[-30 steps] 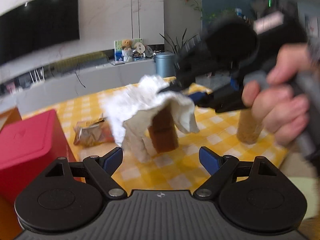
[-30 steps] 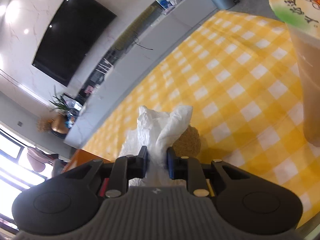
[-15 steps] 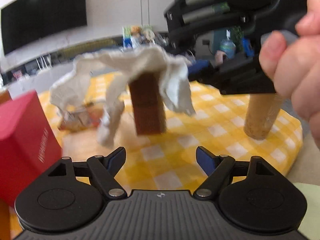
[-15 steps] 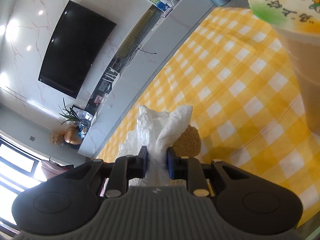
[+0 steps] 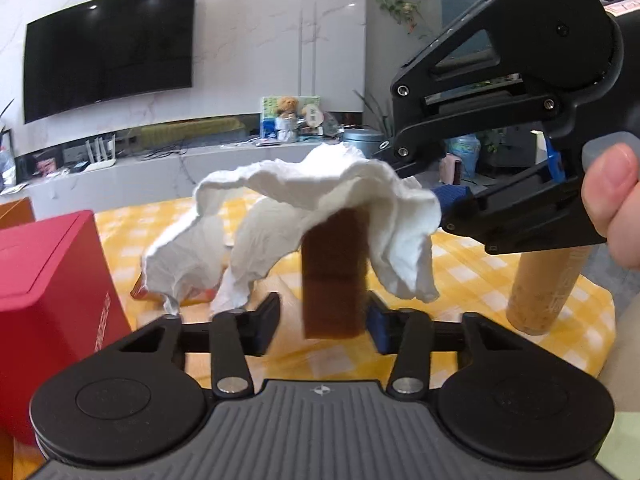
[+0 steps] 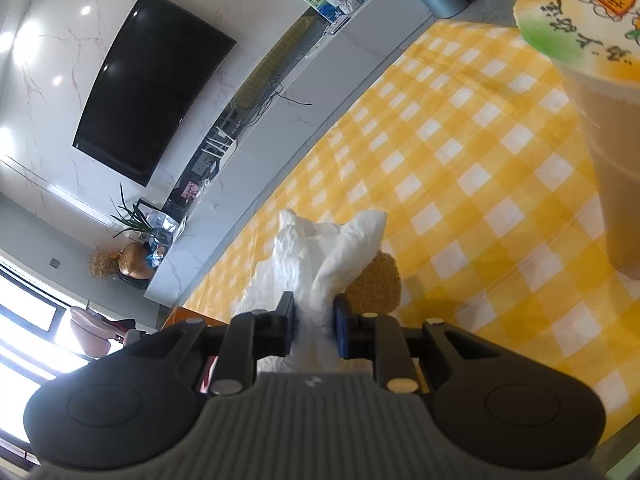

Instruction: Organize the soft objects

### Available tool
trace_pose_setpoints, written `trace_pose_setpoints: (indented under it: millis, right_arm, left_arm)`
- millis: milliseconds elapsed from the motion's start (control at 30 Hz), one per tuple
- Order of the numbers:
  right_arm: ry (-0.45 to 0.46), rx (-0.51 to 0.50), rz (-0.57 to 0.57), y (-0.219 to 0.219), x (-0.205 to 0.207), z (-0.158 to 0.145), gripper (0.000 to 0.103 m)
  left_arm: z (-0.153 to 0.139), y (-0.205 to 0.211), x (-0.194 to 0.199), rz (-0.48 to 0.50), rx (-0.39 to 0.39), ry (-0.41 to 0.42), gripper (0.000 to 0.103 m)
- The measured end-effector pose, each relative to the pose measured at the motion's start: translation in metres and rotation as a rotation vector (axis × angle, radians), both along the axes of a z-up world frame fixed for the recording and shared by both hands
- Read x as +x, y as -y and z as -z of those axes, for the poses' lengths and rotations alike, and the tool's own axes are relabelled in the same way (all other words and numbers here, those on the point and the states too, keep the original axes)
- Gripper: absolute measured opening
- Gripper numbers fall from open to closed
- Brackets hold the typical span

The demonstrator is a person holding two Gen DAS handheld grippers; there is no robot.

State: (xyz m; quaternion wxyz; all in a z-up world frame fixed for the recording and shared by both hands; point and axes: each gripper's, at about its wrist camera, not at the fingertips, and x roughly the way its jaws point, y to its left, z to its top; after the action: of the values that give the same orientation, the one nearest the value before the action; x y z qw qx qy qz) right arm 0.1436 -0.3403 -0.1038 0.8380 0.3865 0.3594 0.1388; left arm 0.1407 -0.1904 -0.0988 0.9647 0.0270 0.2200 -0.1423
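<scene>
A crumpled white paper towel (image 5: 320,184) hangs in the air over the table, with my right gripper (image 5: 440,200) shut on its right end. A brown sponge block (image 5: 334,272) dangles upright under the towel, its top wrapped in it. My left gripper (image 5: 322,322) is closing around the sponge's lower end: the right pad is at its side, and the left pad stands a little apart from it. In the right wrist view my right gripper (image 6: 314,320) pinches the paper towel (image 6: 320,248), and the sponge (image 6: 374,284) shows just right of it.
A red box (image 5: 52,300) stands at the left on the yellow checked tablecloth (image 5: 460,272). A tall sealed drink cup (image 5: 548,288) stands at the right, near the table's edge. A snack packet (image 5: 192,298) lies behind the towel. A hand (image 5: 612,200) holds the right gripper.
My left gripper's jaws have narrowed from wide apart to close on both sides of the sponge, and towel and sponge now sit nearer to it. The right gripper's hold is unchanged.
</scene>
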Motion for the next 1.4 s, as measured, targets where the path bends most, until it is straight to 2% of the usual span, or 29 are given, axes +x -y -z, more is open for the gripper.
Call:
trace_pose_setpoints:
  millis: [100, 200, 267, 367, 400, 467, 533, 667, 733, 767, 800, 867, 900, 1000, 1067, 1100, 1133, 1200, 1267, 1333, 1400]
  right_arm:
    - [-0.001, -0.001, -0.02, -0.001, 0.001, 0.001, 0.02]
    - [0.0, -0.011, -0.027, -0.002, 0.002, 0.001, 0.02]
    - [-0.003, 0.014, -0.023, 0.001, 0.003, 0.002, 0.02]
    - [0.002, 0.003, -0.003, 0.003, 0.001, 0.0, 0.018]
    - [0.005, -0.001, 0.005, 0.004, 0.001, -0.001, 0.013]
    - [0.031, -0.015, 0.011, 0.005, -0.002, -0.006, 0.011]
    - [0.055, -0.021, 0.01, 0.004, -0.004, -0.01, 0.009]
    - [0.08, -0.027, 0.071, 0.007, -0.009, -0.017, 0.009]
    - [0.082, -0.091, 0.098, 0.006, -0.011, -0.023, 0.009]
    - [0.08, -0.164, 0.11, 0.003, -0.012, -0.027, 0.009]
    - [0.077, -0.245, 0.134, -0.002, -0.013, -0.03, 0.003]
    - [0.071, -0.392, 0.191, -0.008, -0.015, -0.035, 0.0]
    - [0.07, -0.426, 0.203, -0.009, -0.015, -0.036, 0.0]
    - [0.077, -0.398, 0.161, -0.005, -0.015, -0.034, 0.0]
    - [0.071, -0.417, 0.081, -0.009, -0.012, -0.032, 0.006]
    - [0.064, -0.425, 0.039, -0.013, -0.012, -0.03, 0.018]
    - [0.058, -0.42, 0.01, -0.015, -0.011, -0.029, 0.048]
    - [0.028, -0.418, -0.066, -0.022, -0.012, -0.03, 0.077]
    - [0.018, -0.409, -0.121, -0.027, -0.014, -0.032, 0.079]
    - [0.001, -0.38, -0.172, -0.032, -0.013, -0.03, 0.094]
    - [-0.043, -0.364, -0.19, -0.034, -0.008, -0.017, 0.094]
  left_arm:
    - [-0.003, -0.005, 0.007, 0.054, -0.046, -0.064, 0.037]
    - [-0.005, -0.017, 0.009, 0.046, -0.111, -0.091, 0.035]
    - [-0.006, -0.018, 0.005, 0.055, -0.065, -0.087, 0.034]
    - [-0.002, -0.012, 0.002, 0.037, 0.07, -0.091, 0.034]
    - [0.001, -0.012, 0.002, 0.026, 0.095, -0.111, 0.034]
    - [0.004, -0.016, 0.002, 0.017, 0.079, -0.144, 0.034]
    - [0.004, -0.021, -0.002, 0.02, 0.061, -0.144, 0.034]
    - [0.0, -0.029, -0.013, 0.019, 0.103, -0.151, 0.035]
    - [-0.005, -0.03, -0.019, 0.011, 0.129, -0.15, 0.035]
    - [-0.008, -0.028, -0.022, -0.001, 0.156, -0.149, 0.035]
    - [-0.009, -0.027, -0.024, -0.014, 0.175, -0.152, 0.035]
    - [-0.012, -0.027, -0.026, -0.03, 0.177, -0.167, 0.035]
    - [-0.014, -0.029, -0.027, -0.03, 0.167, -0.175, 0.035]
    - [-0.017, -0.026, -0.029, -0.018, 0.172, -0.162, 0.035]
    - [-0.015, -0.025, -0.029, -0.017, 0.185, -0.16, 0.035]
    - [-0.013, -0.024, -0.029, -0.019, 0.182, -0.163, 0.035]
    - [-0.012, -0.025, -0.028, -0.02, 0.178, -0.165, 0.035]
    - [-0.012, -0.026, -0.029, -0.019, 0.185, -0.146, 0.035]
    - [-0.011, -0.026, -0.031, -0.012, 0.194, -0.112, 0.035]
    - [-0.011, -0.028, -0.03, -0.015, 0.19, -0.102, 0.035]
    - [-0.012, -0.03, -0.028, -0.02, 0.178, -0.096, 0.035]
